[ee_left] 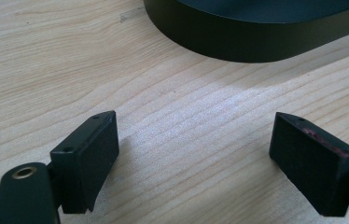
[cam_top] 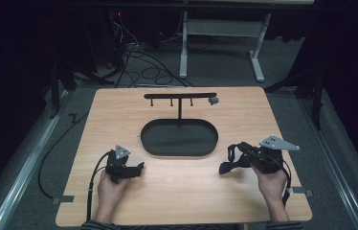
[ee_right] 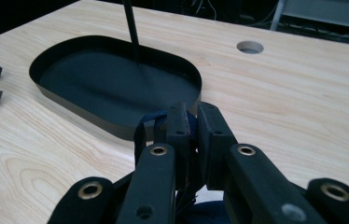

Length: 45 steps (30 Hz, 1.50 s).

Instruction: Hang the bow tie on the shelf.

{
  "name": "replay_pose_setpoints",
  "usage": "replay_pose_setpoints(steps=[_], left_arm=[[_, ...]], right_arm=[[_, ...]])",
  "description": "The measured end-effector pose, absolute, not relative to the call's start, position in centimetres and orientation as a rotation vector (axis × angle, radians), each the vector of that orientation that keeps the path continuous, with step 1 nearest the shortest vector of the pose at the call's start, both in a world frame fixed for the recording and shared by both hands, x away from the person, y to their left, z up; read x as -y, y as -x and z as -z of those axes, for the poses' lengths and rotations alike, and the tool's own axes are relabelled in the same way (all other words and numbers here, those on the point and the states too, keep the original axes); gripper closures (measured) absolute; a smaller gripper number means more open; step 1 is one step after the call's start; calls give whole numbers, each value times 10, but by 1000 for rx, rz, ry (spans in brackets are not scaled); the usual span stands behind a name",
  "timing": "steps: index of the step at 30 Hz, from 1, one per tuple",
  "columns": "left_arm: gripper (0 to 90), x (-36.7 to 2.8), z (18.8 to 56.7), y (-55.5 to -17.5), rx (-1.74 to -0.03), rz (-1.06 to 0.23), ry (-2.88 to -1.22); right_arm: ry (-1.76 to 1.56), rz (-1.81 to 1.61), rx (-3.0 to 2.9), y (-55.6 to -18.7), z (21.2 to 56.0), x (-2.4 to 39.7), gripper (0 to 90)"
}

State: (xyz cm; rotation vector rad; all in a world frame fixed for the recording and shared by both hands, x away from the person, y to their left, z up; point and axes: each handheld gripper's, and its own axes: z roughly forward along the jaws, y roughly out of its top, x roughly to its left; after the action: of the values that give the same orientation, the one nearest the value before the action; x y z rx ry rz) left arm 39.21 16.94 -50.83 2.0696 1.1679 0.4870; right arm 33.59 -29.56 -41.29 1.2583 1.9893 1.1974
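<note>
Two tongs work over a pale wooden tabletop, one in each of the person's hands. Farthest left, the left tongs lie low on the wood in the left hand, their jaws pointing toward the middle; in the left gripper view these jaws stand wide apart with bare wood grain between them and nothing gripped. Just ahead of the left tongs, and a little off to the side, sits a black oval tray, whose rounded wall curves across the top of that view. From the far side of the tray rises a thin black post carrying a crossbar rack with small pegs hanging under it. Between the two tongs the tray's rim is roughly central, near each but touching neither. On the right, the right tongs are held in the right hand above the tabletop, and their jaws are pressed narrow onto a dark strap that loops up over them. In the right gripper view the strap shows as a dark blue band pinched between the closed jaws, with the tray just beyond the tips.
</note>
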Motion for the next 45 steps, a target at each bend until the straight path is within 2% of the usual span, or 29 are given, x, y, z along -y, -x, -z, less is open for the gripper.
replay_pose_setpoints(steps=[45], left_arm=[[160, -169, 508, -392, -1168, -487, -2070]], right_arm=[[-1109, -1259, -2040, -364, 368, 263, 858]])
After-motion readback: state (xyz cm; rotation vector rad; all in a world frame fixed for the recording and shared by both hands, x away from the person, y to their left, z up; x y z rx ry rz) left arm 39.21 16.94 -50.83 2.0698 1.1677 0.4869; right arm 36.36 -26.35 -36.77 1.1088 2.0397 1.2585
